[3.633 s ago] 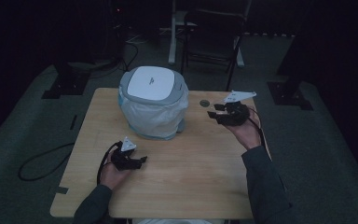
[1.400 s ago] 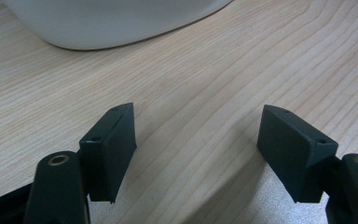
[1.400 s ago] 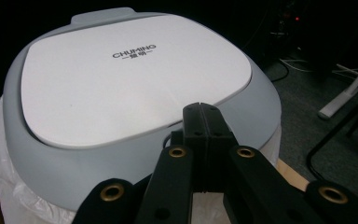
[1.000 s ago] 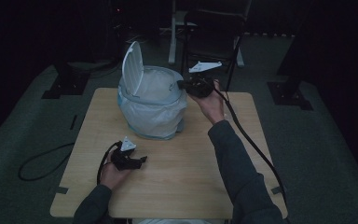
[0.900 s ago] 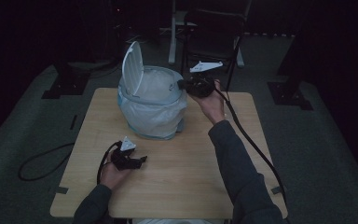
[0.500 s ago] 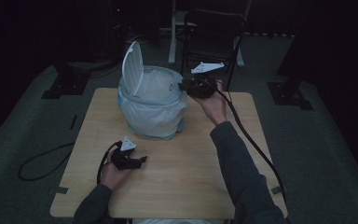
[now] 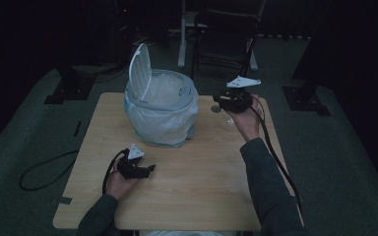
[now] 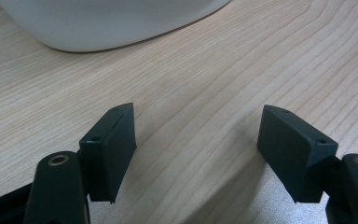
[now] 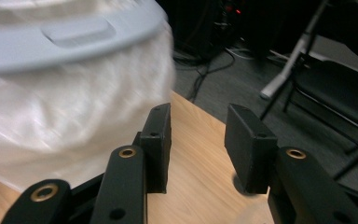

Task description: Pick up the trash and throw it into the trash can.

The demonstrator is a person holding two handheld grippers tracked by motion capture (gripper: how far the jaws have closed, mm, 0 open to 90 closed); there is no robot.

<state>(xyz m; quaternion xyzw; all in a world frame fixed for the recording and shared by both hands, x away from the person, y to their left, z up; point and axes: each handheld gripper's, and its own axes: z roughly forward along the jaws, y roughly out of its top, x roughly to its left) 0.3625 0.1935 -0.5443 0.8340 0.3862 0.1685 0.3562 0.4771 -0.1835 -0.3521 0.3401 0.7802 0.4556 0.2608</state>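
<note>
**Bin lid up, both grippers empty**

Small bin [image 7: 161, 115] with white liner bag stands at the far middle of the wooden table [image 7: 206, 196]. Its lid [image 7: 139, 71] is tipped up at the bin's left rim, mouth uncovered.

Right gripper [image 7: 226, 101] held just right of the bin, above the table's far right part, near a small dark round spot [image 7: 216, 109] on the wood. Its jaws have just been opening; they stand apart with nothing between them. In the right gripper view the bag bulges close on the left, blurred.

Left gripper [image 7: 147, 169] rests low at the near left, jaws spread wide, bare wood between them, bin's base just ahead.

Behind the table: a dark folding chair [image 7: 226, 34], stand feet, a cable [image 7: 44, 172] on the floor at left.
</note>
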